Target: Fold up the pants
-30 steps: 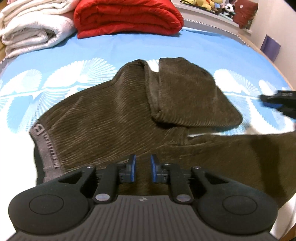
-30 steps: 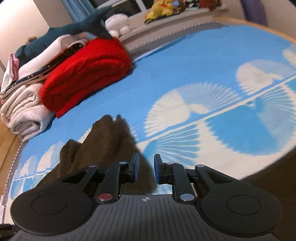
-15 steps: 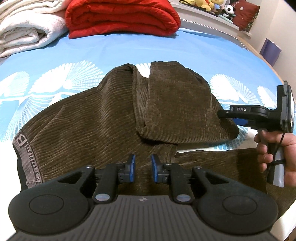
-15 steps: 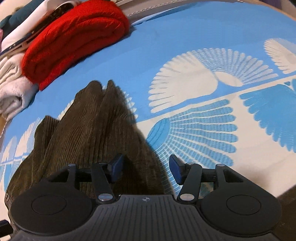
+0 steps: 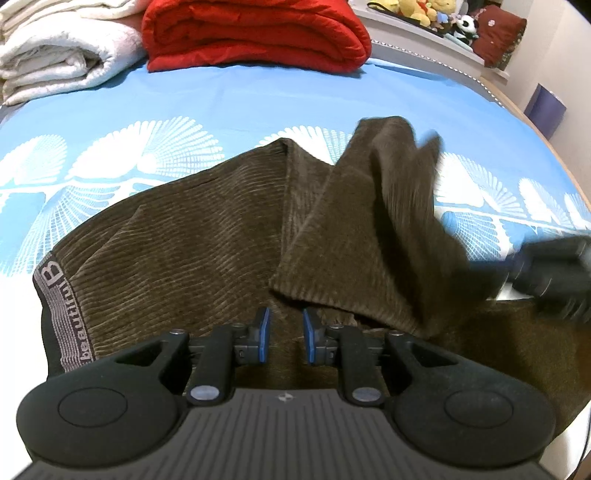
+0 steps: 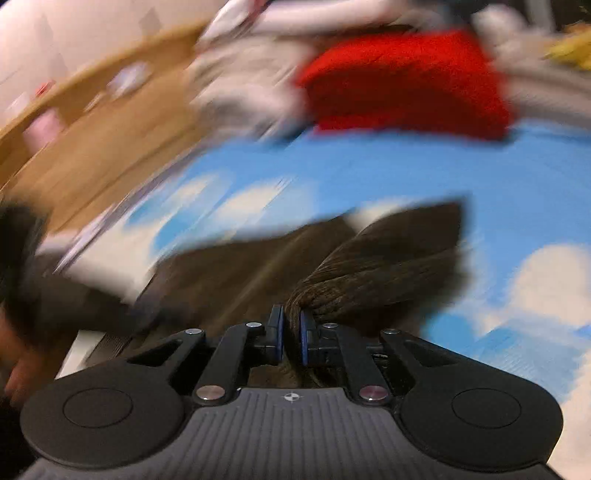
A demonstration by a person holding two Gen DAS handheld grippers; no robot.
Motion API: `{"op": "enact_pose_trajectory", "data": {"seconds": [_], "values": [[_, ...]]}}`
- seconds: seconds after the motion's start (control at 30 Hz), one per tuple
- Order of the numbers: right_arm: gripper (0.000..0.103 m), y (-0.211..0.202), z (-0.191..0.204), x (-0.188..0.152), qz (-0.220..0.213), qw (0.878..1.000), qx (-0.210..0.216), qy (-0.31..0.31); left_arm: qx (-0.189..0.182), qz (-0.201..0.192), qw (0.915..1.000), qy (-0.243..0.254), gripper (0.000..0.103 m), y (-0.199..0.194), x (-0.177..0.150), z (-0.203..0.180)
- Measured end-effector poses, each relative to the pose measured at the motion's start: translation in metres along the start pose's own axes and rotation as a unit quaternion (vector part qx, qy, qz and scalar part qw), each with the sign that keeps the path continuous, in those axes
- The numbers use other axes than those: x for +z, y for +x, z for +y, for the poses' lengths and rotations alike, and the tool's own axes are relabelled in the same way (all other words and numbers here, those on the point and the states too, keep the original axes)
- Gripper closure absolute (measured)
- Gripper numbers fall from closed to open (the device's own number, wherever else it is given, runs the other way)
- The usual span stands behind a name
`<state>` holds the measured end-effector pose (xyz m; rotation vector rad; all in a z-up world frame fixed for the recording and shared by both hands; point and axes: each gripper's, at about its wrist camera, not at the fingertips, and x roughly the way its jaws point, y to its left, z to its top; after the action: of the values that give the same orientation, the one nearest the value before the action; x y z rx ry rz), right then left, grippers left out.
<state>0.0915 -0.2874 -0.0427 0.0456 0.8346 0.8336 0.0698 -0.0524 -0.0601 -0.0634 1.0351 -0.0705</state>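
Left wrist view. The brown corduroy pants [image 5: 192, 236] lie across the bed [image 5: 236, 99], waistband [image 5: 61, 314] toward the left edge of the view. The left claw [image 5: 284, 334] hovers just above the cloth near the crotch, its blue pads a narrow gap apart with nothing between them. One leg [image 5: 369, 229], folded back over the seat, has its far end lifted off the sheet and blurred by motion. The right claw [image 5: 554, 275] appears as a dark smear at the right edge, beside the raised cloth. Compared with half a second ago, when this leg lay flat as a neat flap and the right claw stood just beside its edge, the flap now stands up in a ridge. A red blanket [image 5: 255, 33] and a white blanket [image 5: 62, 48] sit at the head of the bed, well apart from the work.

Right wrist view. The right claw [image 6: 291, 332] has just been closing and is now pinched on a bunched fold of the leg [image 6: 384, 258], the cloth gathered into pleats between the pads. Half a second ago its jaws stood wide over the flat fabric. The heavy blur and tilted scene suggest a fast swing. Judgement: the leg is being carried over for a fresh fold, so the task looks at an early stage.
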Motion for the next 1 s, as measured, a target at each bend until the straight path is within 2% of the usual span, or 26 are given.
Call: {"op": "enact_pose_trajectory", "data": {"seconds": [0.03, 0.07, 0.13, 0.17, 0.23, 0.27, 0.3, 0.4, 0.43, 0.53, 0.67, 0.7, 0.77, 0.83, 0.87, 0.9, 0.97, 1.0], "values": [[0.093, 0.008, 0.0, -0.007, 0.019, 1.0, -0.004, 0.005, -0.001, 0.001, 1.0, -0.005, 0.082, 0.0, 0.0, 0.001], [0.092, 0.015, -0.006, -0.013, 0.035, 0.999, -0.026, 0.02, -0.001, 0.002, 1.0, -0.009, 0.082, 0.0, 0.001, 0.001], [0.09, 0.015, -0.023, -0.016, 0.029, 0.996, -0.04, 0.071, -0.006, 0.002, 0.9999, -0.012, 0.082, -0.001, 0.001, 0.0], [0.083, 0.011, -0.035, -0.015, 0.014, 0.993, -0.034, 0.109, -0.008, 0.002, 0.9999, -0.009, 0.082, -0.001, 0.0, -0.002], [0.065, -0.001, -0.063, -0.016, -0.031, 0.978, -0.041, 0.202, -0.009, 0.001, 1.0, -0.004, 0.079, -0.001, 0.0, -0.007], [0.051, -0.004, -0.073, -0.018, -0.049, 0.97, -0.051, 0.232, -0.009, 0.001, 1.0, -0.002, 0.078, 0.0, 0.001, -0.007], [0.049, -0.007, -0.085, -0.021, -0.066, 0.958, -0.059, 0.272, -0.008, 0.003, 1.0, -0.002, 0.078, 0.001, 0.002, -0.008], [0.051, 0.001, -0.114, -0.038, -0.084, 0.919, -0.042, 0.384, -0.007, 0.005, 1.0, -0.005, 0.078, 0.005, 0.002, -0.01], [0.051, 0.007, -0.119, -0.044, -0.084, 0.909, -0.04, 0.406, -0.006, 0.006, 1.0, -0.004, 0.078, 0.007, 0.002, -0.011], [0.051, 0.024, -0.132, -0.053, -0.08, 0.887, -0.058, 0.45, -0.007, 0.009, 0.9999, -0.001, 0.078, 0.01, 0.002, -0.014], [0.051, 0.036, -0.141, -0.062, -0.101, 0.856, -0.045, 0.505, -0.01, 0.014, 0.9999, 0.0, 0.078, 0.016, 0.002, -0.016], [0.051, 0.039, -0.142, -0.062, -0.107, 0.85, -0.041, 0.513, -0.012, 0.016, 0.9998, 0.0, 0.078, 0.019, 0.003, -0.016], [0.051, 0.044, -0.144, -0.06, -0.115, 0.847, -0.039, 0.517, -0.016, 0.021, 0.9996, -0.001, 0.076, 0.025, 0.003, -0.016], [0.065, 0.053, -0.146, -0.056, -0.12, 0.85, -0.034, 0.512, -0.029, 0.031, 0.9991, 0.001, 0.071, 0.032, 0.004, -0.017], [0.09, 0.053, -0.144, -0.054, -0.127, 0.854, -0.035, 0.503, -0.036, 0.036, 0.9987, 0.003, 0.071, 0.036, 0.004, -0.018], [0.097, 0.051, -0.145, -0.052, -0.132, 0.857, -0.042, 0.497, -0.043, 0.041, 0.9982, 0.004, 0.07, 0.04, 0.004, -0.019], [0.099, 0.045, -0.143, -0.048, -0.152, 0.859, -0.041, 0.487, -0.057, 0.053, 0.9969, 0.008, 0.067, 0.051, 0.005, -0.022], [0.099, 0.037, -0.142, -0.044, -0.163, 0.862, -0.041, 0.479, -0.061, 0.059, 0.9963, 0.014, 0.061, 0.056, 0.005, -0.025]]}}
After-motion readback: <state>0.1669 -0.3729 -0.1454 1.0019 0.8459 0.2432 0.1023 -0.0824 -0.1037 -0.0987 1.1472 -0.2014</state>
